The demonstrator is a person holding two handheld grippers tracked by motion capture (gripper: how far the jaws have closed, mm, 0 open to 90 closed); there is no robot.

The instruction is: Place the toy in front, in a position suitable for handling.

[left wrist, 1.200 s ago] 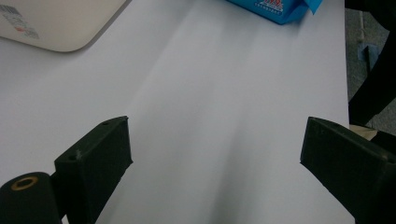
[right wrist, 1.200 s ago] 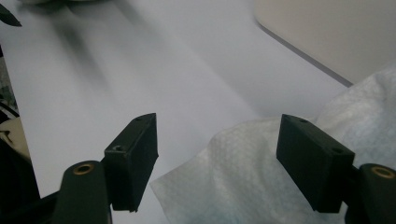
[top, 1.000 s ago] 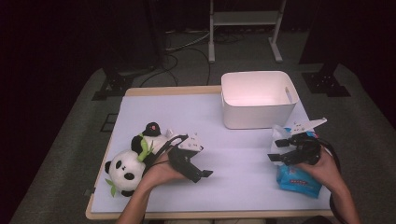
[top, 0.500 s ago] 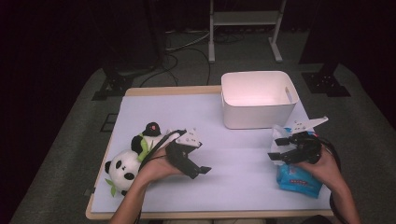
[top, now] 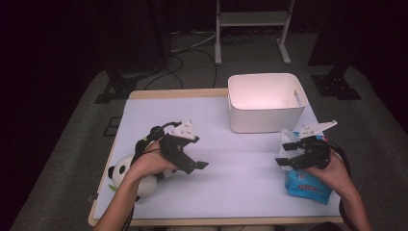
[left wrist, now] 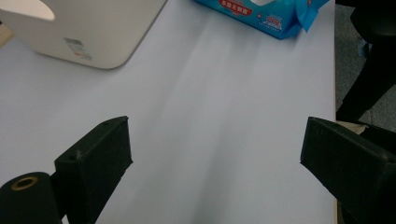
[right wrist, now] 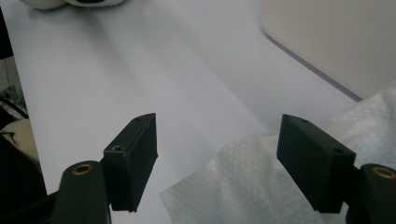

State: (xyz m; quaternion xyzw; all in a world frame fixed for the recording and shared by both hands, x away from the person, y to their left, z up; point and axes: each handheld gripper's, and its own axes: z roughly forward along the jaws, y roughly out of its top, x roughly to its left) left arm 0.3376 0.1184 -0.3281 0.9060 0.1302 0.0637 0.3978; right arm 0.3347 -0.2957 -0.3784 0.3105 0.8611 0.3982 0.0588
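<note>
White-covered surface (top: 240, 163) carries a white rectangular plastic bin (top: 266, 101), apparently empty. Blue plastic wet-wipe pack (top: 308, 184) lies front right, white wipe sheet (right wrist: 261, 186) sticking out between the open right claw (top: 284, 161). Likely best: close squarely on the sheet, pull straight. Left claw (top: 195, 166) open, empty, beside black-and-white plush panda (top: 126, 174).

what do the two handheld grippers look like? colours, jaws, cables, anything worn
Both are black. The left gripper and right gripper each carry a light grey three-cornered plate on top and trail a black cable. The jaws are blocky black pads with small holes, on arms with brass-coloured rings. Forearms are bare, no sleeves visible.
</note>
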